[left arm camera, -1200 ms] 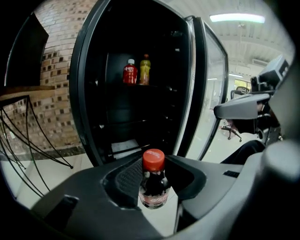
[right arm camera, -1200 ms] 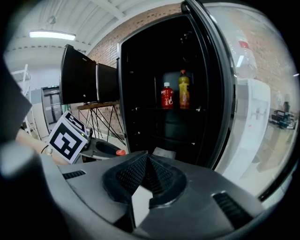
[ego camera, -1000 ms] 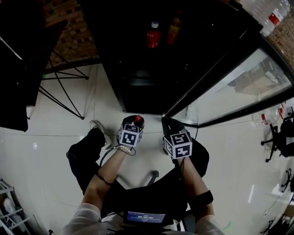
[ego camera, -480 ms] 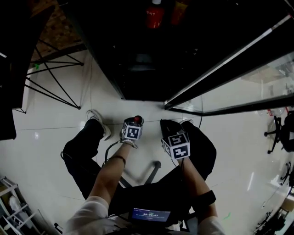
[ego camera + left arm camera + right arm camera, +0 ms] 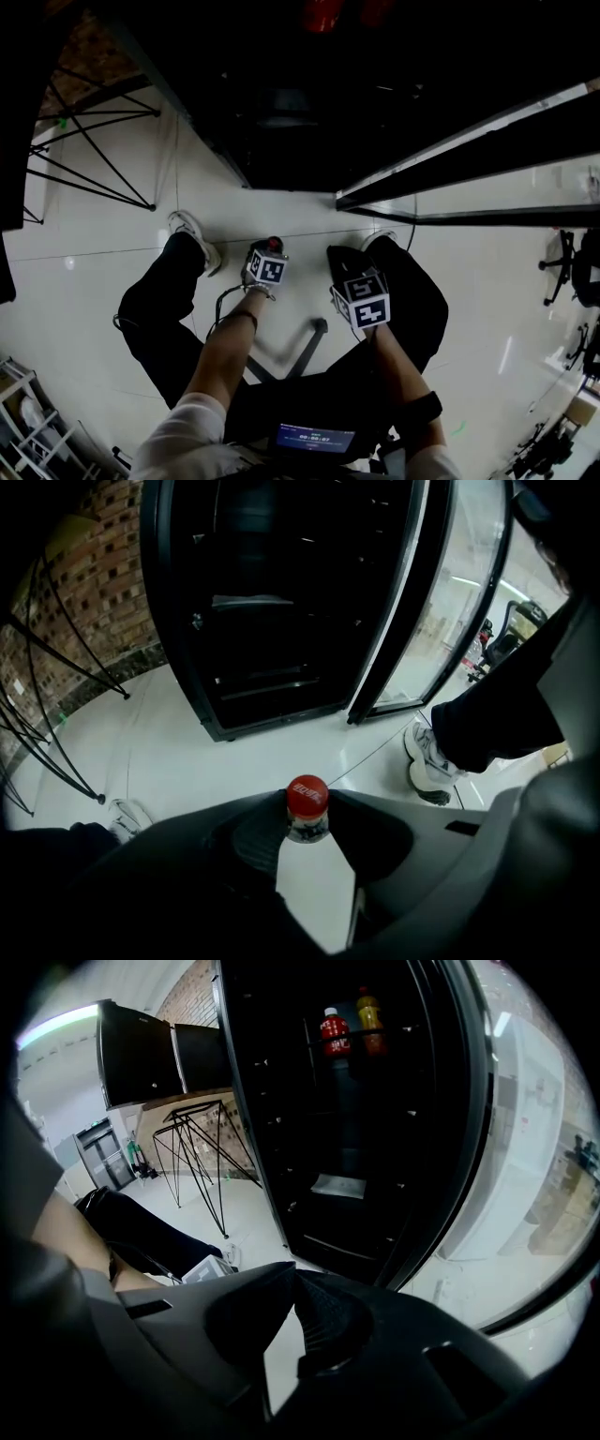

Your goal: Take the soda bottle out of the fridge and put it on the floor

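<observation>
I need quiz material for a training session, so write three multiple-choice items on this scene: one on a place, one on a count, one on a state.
1. Where is the red-capped soda bottle?
A inside the fridge
B between the left hand-held gripper's jaws
C lying on the floor

2. How many bottles stand inside the fridge?
A none
B five
C two

3. The fridge door is:
A open
B shut
C missing

Answers:
1 B: the left gripper view shows the jaws closed on its neck.
2 C: the right gripper view shows a red bottle and an orange bottle.
3 A: the glass door stands swung out beside the dark interior.
</observation>
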{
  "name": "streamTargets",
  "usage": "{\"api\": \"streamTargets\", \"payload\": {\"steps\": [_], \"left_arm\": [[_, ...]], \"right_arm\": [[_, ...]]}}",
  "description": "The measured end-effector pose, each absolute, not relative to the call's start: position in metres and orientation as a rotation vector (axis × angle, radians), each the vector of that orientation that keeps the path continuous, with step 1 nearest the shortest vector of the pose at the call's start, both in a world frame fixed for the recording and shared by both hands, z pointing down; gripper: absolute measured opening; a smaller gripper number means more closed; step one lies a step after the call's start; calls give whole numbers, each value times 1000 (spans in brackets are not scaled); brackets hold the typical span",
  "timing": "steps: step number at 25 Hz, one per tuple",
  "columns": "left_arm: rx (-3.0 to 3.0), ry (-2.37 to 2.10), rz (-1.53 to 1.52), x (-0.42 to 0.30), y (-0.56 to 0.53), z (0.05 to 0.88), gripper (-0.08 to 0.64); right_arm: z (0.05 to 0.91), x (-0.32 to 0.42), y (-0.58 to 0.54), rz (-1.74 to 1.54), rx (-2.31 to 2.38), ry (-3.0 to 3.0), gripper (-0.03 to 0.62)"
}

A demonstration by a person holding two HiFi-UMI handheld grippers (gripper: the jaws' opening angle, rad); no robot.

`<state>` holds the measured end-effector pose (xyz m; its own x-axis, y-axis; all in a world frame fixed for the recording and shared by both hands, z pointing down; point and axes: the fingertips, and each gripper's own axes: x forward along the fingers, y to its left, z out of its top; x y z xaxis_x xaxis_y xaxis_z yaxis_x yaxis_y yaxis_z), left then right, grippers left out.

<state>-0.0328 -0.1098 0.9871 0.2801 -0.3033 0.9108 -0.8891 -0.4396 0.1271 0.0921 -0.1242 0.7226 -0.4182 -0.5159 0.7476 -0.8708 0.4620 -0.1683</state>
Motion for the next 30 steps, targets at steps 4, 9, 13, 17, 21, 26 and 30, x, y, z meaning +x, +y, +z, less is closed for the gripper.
{"api": "streamTargets", "payload": {"steps": [4,9,13,17,21,26,30], "left_arm": [[1880,-1056,1164,-33,-102,1002,138],[1874,-1022,1192,-29,-98,1014,140],[1860,-1000,1226,-27,-90,1022,140],[1844,-1002,1249,-26,-87,1028,140],[1843,-1009,1289,-30,-90,1034,140],[1852,-1028,1330,-31,-93,1038,141],[1839,-1018,1348,-29,-91,1045,141]], "right_arm": [[727,90,-123,761,1144,-2083,12],[735,90,-123,775,1140,-2070,12],[735,94,-121,769,1141,-2060,12],[733,97,-121,785,1152,-2066,12],[735,95,-121,797,1148,-2069,12],[738,95,-125,799,1146,-2068,12],[736,92,-129,817,1153,-2079,12]]}}
